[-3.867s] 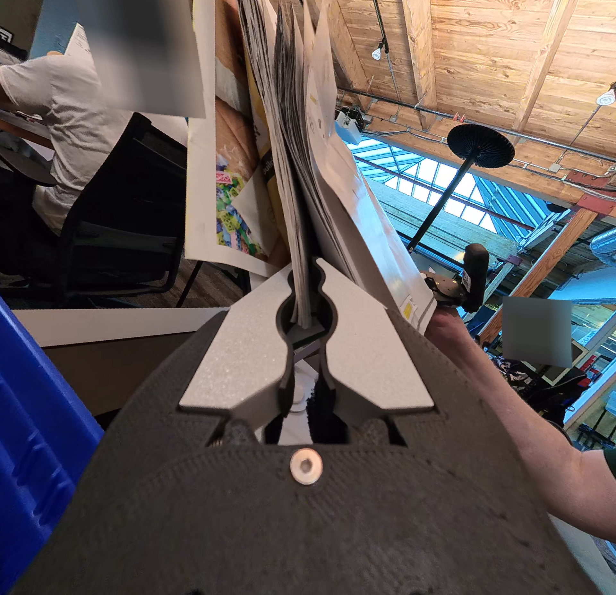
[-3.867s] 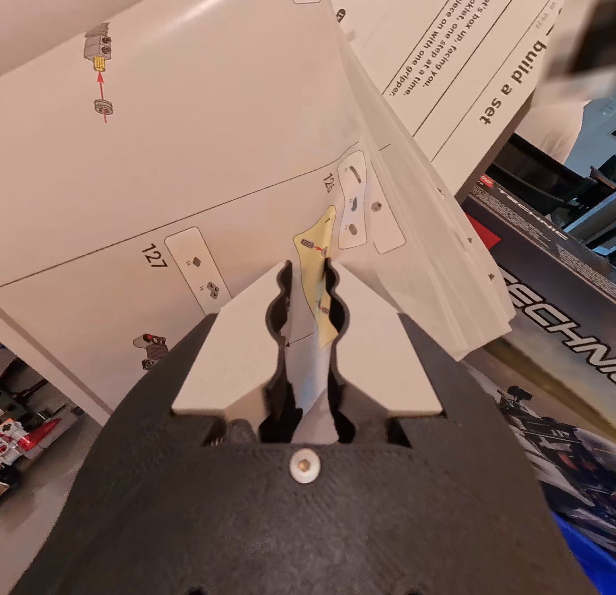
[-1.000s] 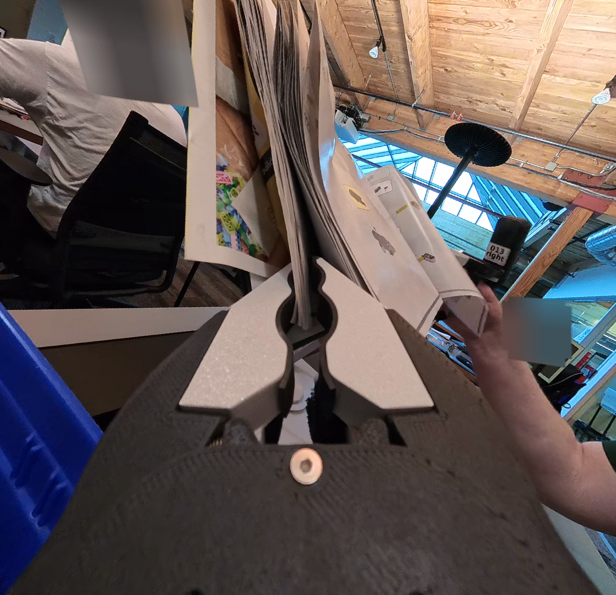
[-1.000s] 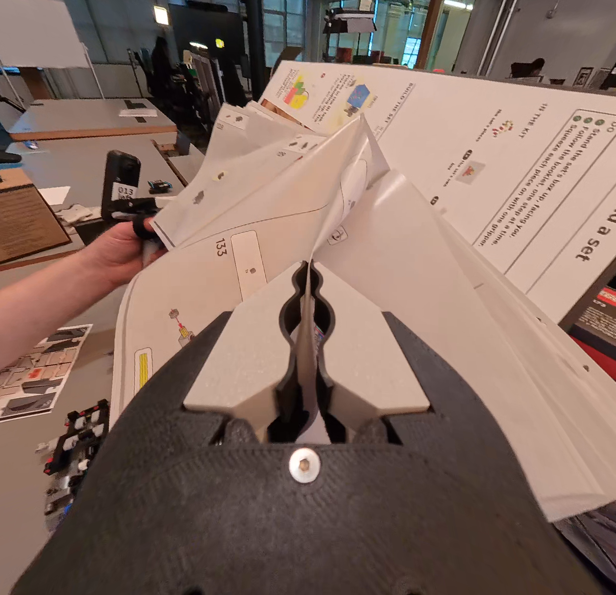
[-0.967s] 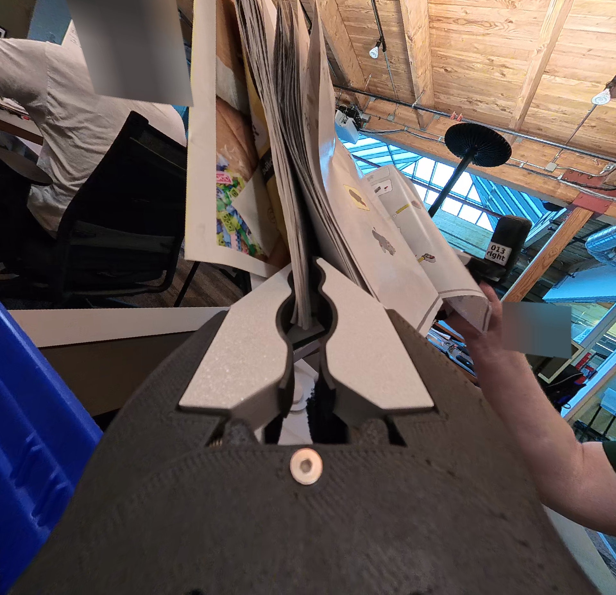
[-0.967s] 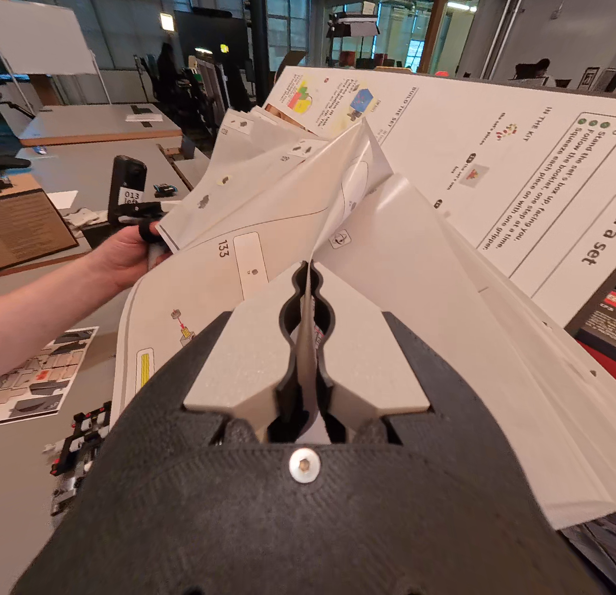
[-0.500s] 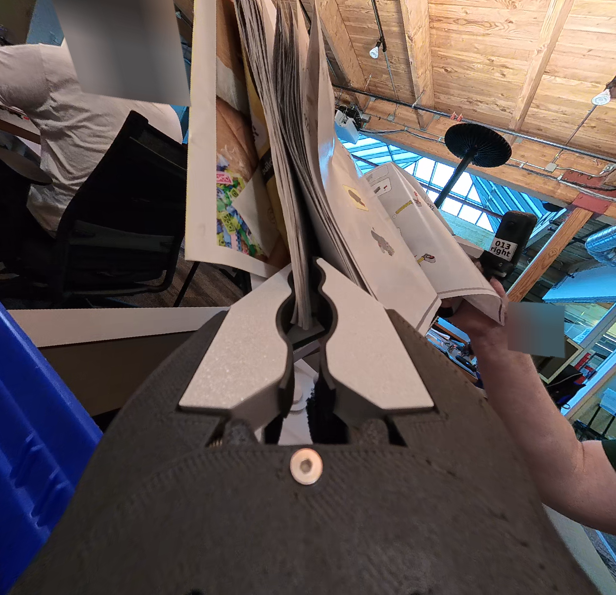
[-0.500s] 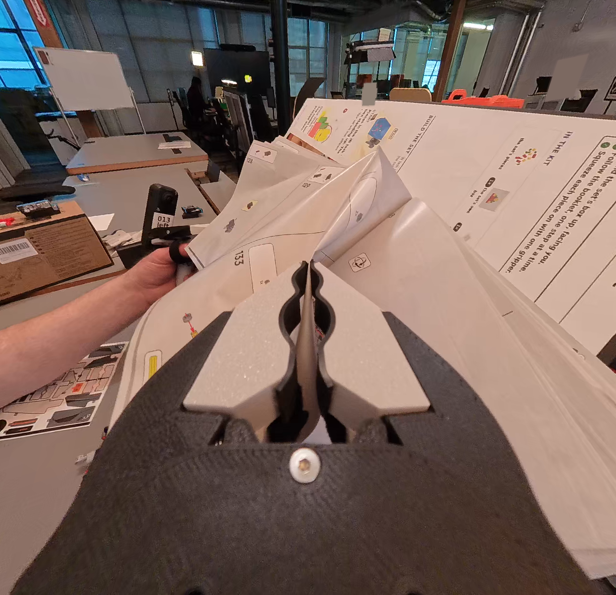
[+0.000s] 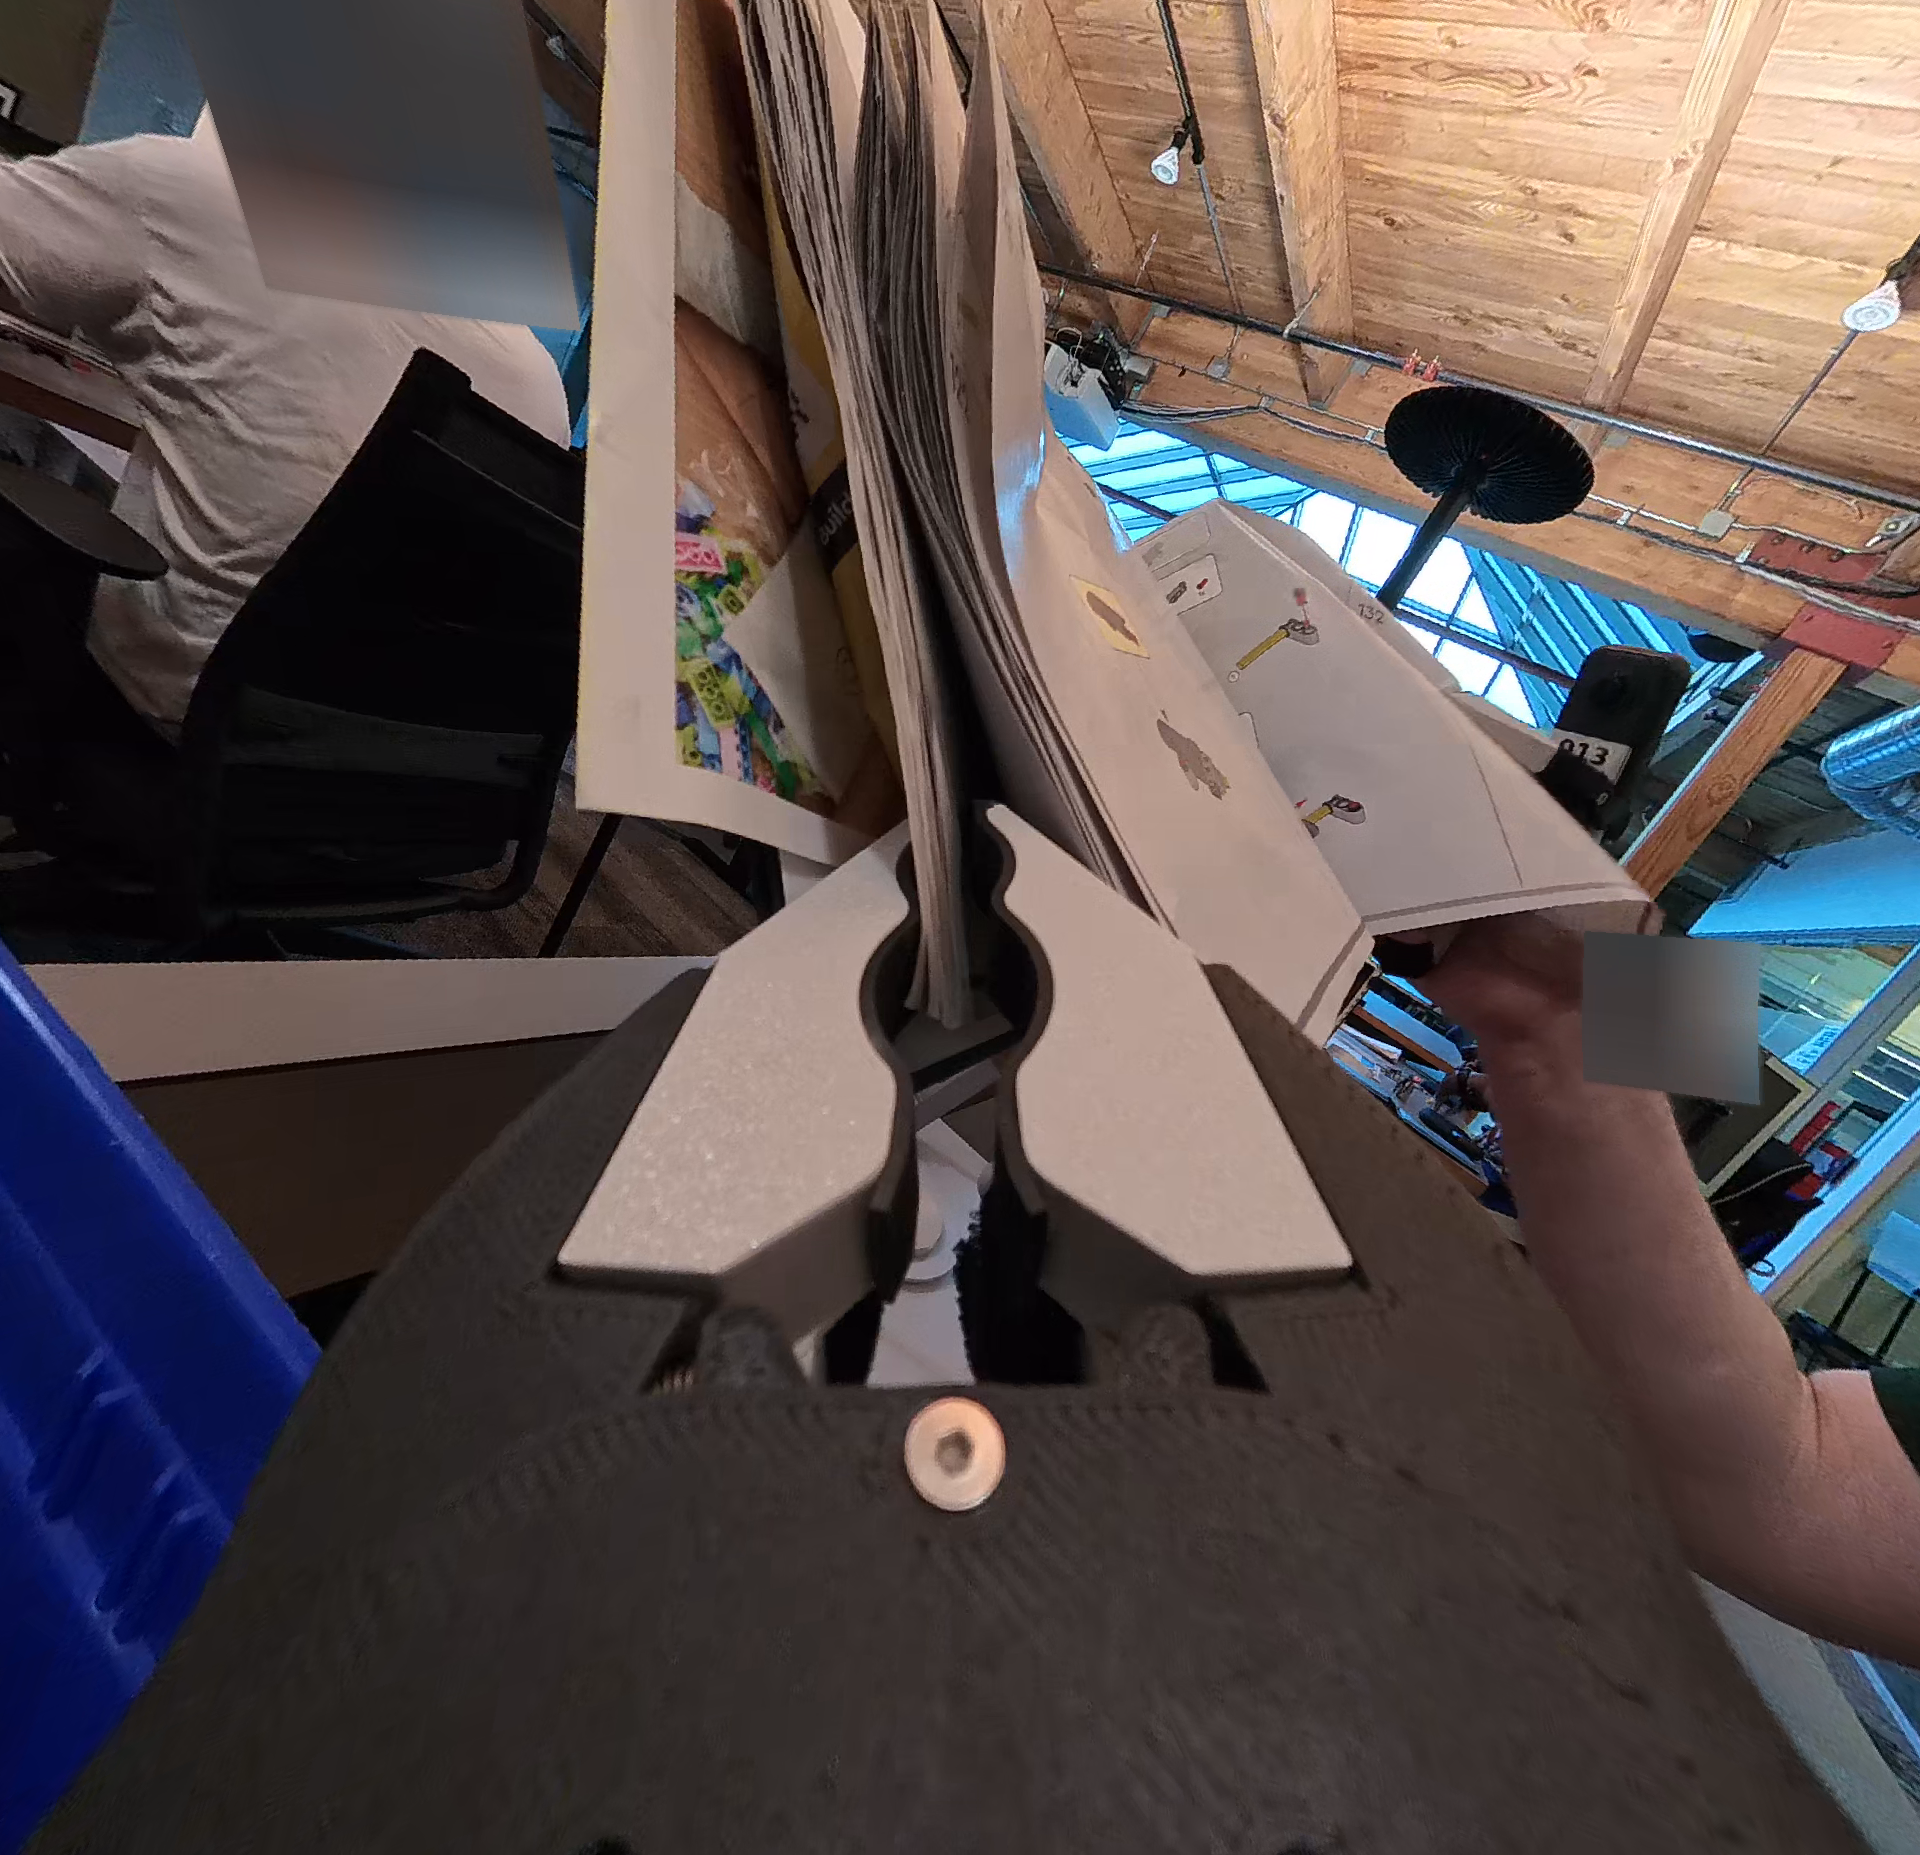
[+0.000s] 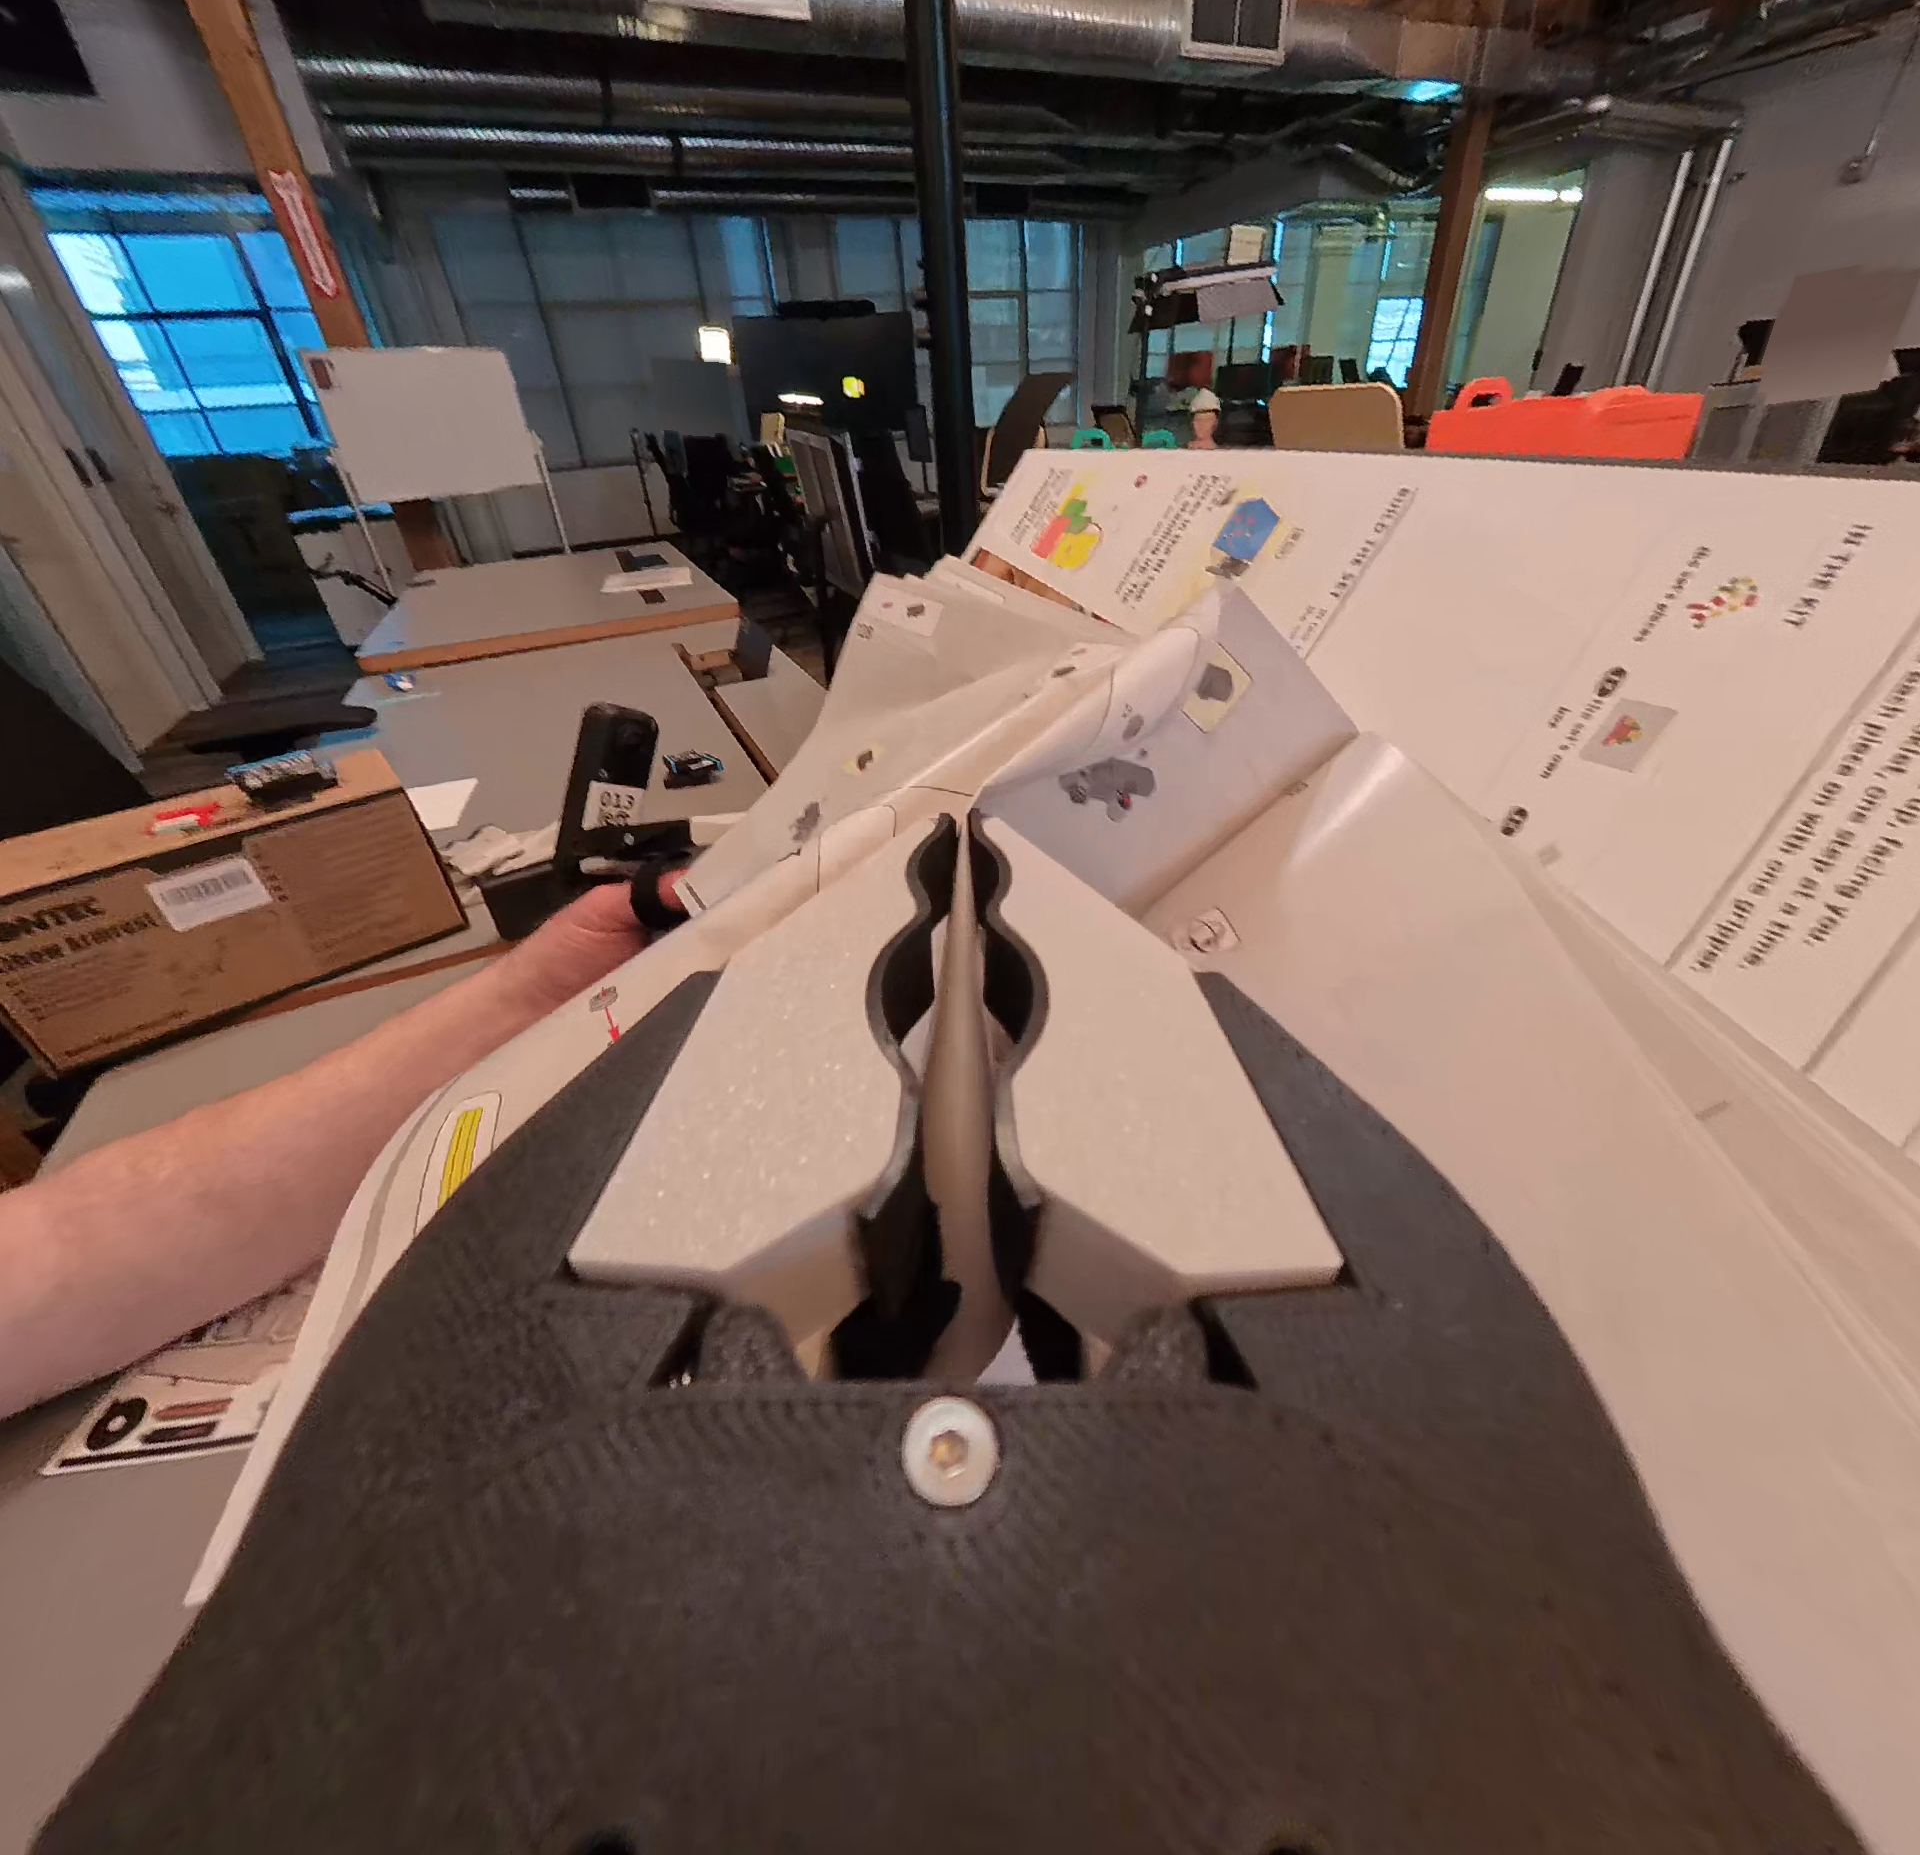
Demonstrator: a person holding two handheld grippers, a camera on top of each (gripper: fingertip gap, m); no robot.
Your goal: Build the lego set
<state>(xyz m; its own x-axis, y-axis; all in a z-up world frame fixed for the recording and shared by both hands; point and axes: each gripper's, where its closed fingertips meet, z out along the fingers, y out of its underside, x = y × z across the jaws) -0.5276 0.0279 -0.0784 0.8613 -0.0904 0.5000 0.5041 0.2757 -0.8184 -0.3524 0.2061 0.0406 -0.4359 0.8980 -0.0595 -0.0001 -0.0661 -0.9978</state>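
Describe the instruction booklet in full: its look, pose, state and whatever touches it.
The instruction booklet is a thick stack of thin white paper pages printed with small part diagrams and step boxes. It is held open in the air, its pages fanned. The left gripper is shut on a thick sheaf seen edge-on, standing nearly upright. The right gripper is shut on a single page, pulled away from the rest and curling. A larger printed sheet stands behind it.

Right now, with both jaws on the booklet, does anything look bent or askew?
Yes. The page pinched by the right gripper is bowed and creased, pulled away from the instruction booklet that the left gripper clamps; its neighbours fan out unevenly.
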